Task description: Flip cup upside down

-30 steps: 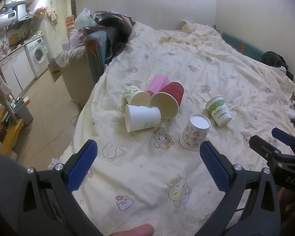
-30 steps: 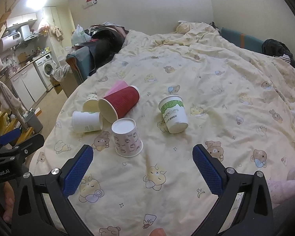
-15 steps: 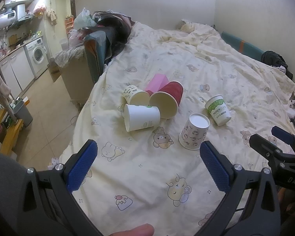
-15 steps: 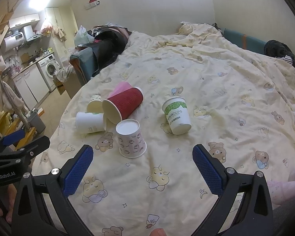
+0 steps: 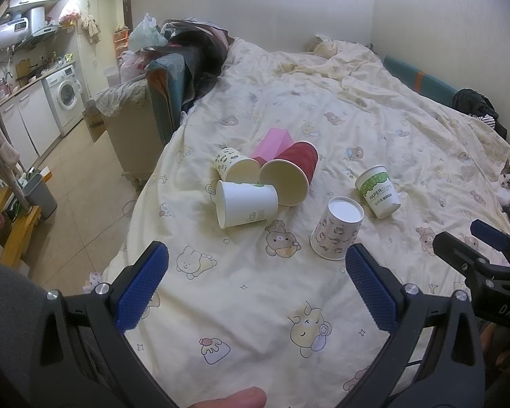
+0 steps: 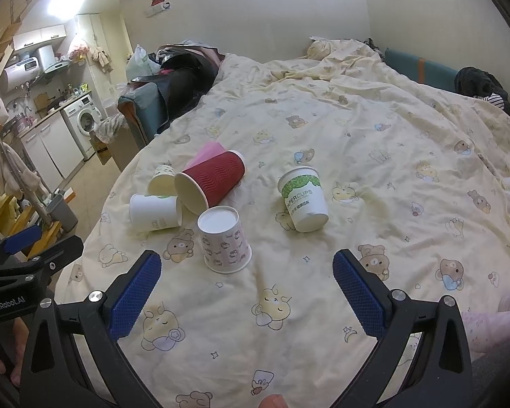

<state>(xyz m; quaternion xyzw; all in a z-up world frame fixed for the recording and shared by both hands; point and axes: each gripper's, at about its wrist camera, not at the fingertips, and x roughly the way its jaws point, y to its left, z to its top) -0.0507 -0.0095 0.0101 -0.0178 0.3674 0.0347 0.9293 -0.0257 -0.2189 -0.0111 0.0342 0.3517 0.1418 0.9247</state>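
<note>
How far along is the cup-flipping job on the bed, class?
Done: the cartoon-print cup and the green-banded cup stand upside down. In hand: nothing; the left gripper and right gripper are open and empty. Left: the red cup, white cup and patterned cup lie sideways.

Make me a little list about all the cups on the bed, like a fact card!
surface: bed cover with cartoon animals
upside down: patterned cup, green-print cup
on their sides: red cup, white cup, small printed cup, pink cup
left gripper: open, holding nothing
right gripper: open, holding nothing
</note>
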